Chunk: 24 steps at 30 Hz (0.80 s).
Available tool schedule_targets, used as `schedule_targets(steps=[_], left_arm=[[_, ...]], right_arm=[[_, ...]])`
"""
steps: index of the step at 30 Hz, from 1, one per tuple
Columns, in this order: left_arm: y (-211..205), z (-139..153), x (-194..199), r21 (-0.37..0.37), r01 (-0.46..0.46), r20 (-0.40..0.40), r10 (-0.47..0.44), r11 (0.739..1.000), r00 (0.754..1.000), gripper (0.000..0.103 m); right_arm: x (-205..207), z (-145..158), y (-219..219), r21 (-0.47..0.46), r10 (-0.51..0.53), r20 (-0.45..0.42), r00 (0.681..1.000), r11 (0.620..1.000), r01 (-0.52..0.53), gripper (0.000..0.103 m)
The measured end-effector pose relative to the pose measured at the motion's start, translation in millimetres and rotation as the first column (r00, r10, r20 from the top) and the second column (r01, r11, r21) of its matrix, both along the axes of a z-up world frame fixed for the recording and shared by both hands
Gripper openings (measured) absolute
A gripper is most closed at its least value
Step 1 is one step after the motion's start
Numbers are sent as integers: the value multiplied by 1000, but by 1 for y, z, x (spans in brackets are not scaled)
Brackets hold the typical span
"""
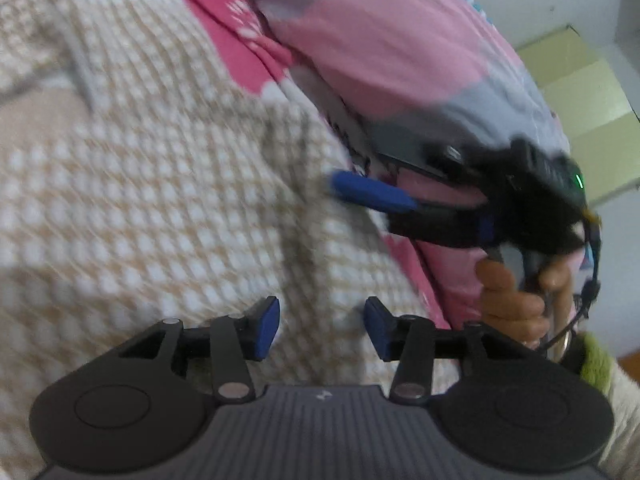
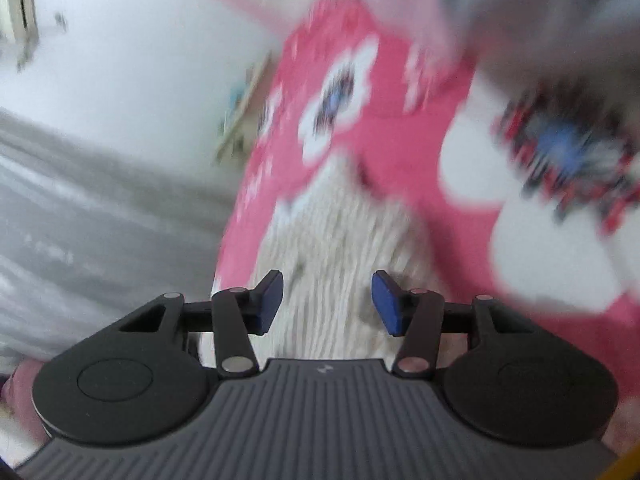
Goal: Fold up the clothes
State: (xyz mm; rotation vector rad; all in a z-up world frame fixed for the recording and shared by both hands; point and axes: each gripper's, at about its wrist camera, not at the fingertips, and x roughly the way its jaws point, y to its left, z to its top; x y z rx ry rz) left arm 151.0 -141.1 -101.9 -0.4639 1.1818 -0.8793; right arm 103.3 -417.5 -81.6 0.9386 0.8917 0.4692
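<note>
A beige and white checked knit garment fills the left and middle of the left wrist view, spread on a pink flowered sheet. My left gripper hovers close over the knit, open, with nothing pressed between its pads. One of my right gripper's blue fingers rests at the garment's right edge, and a hand holds that tool. In the blurred right wrist view, my right gripper is open just above a pale fuzzy part of the garment.
A pink and grey quilt or pillow is bunched beyond the garment. The flowered sheet spreads to the right in the right wrist view, with a grey surface and a white wall at the left.
</note>
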Motion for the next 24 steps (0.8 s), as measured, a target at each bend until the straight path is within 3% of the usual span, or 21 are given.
schedule_targets(steps=[2,5,8,10,14,15,16,21,24], left_arm=[[-2,-1,-5,-8,4,-1,-4,1000,1000,47],[-1,-6,-8,-32,-35,-43,34,999,999,39],[0,-13,-10,-69,-65,-125,56,996,991,32],[-1,-18,-8,-86,-76,-180,60,993,982,32],[-3,-22,-5,-96,-92,-214,70,991,974,30],[-3,-21,-7,-95,-105,-199,85,990,976,16],[-2,-18,-10,-97,-120,-173,102,988,980,7],[26,-2,-26,-177,-184,-132,161,967,978,6],[45,-12,-27,-124,-240,-162,219,963,962,6]], right_arm=[[14,-12,21,30,76,-47,996,997,-75,49],[19,-15,39,-27,55,-109,992,998,-58,50],[-7,20,24,-22,10,-12,1000,1000,-10,50],[-40,54,4,-23,2,61,998,1000,0,50],[-116,96,-35,-41,-2,58,998,999,4,55],[-136,100,-41,-52,-10,37,999,999,12,56],[-157,99,-42,-73,-31,0,1000,997,31,56],[-255,83,-32,-142,-168,-157,973,979,146,56],[-298,58,-6,-190,-231,-180,956,962,196,56]])
